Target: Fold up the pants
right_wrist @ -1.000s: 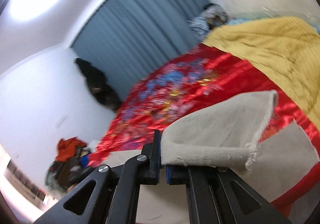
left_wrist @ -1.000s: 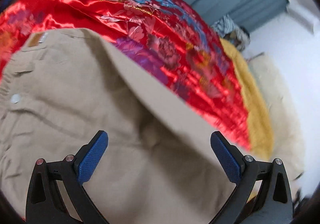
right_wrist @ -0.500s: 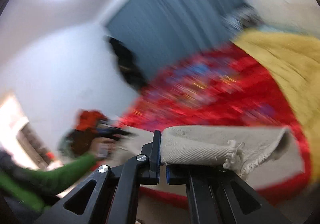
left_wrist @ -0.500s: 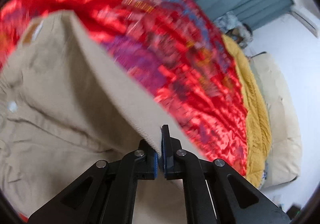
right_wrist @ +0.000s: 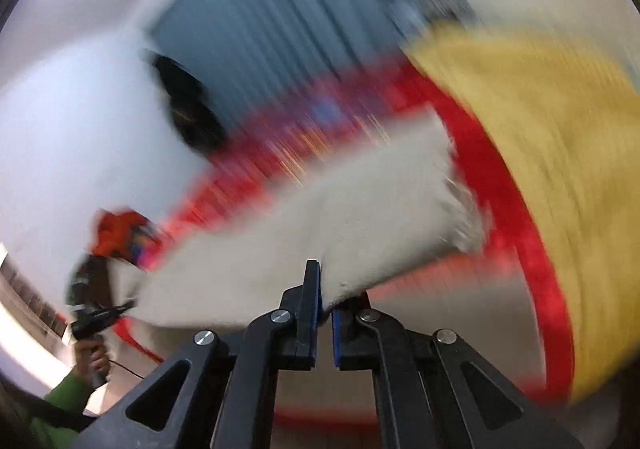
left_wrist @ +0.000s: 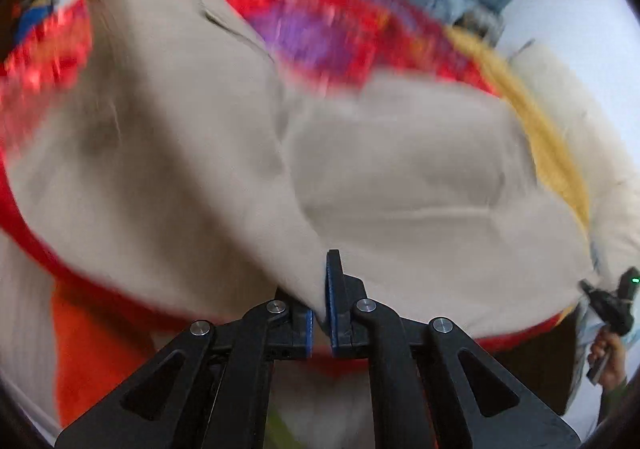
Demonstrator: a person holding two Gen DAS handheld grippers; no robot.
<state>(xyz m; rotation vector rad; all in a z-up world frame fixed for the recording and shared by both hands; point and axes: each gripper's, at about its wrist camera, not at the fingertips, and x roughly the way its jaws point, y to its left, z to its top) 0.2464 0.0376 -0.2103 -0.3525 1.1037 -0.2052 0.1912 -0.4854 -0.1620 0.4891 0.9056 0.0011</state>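
1. A red floral satin bedspread (left_wrist: 328, 21) is covering the bed, with a yellow knitted blanket (right_wrist: 532, 153) lying beside it toward the blue curtain (right_wrist: 288, 33); both views are blurring with motion

2. The beige pants (left_wrist: 248, 153) are spreading across the bedspread and partly lifting off it, their long axis running across the left wrist view, from the upper left corner toward the far hem at the right

3. The left gripper (left_wrist: 319, 313) is clamping its jaws together on a fold of the pants at their near edge, so the bulk of the cloth is lying ahead of and above the jaws

4. The right gripper (right_wrist: 325, 313) is pinching the frayed leg hem (right_wrist: 460, 205) end of the pants, jaws closed on the cloth, which is stretching away to the upper right

5. Judging by this, both hands are holding opposite ends of the long axis, so the fold is turning on bringing one end over the other; the left seems nearer the waist
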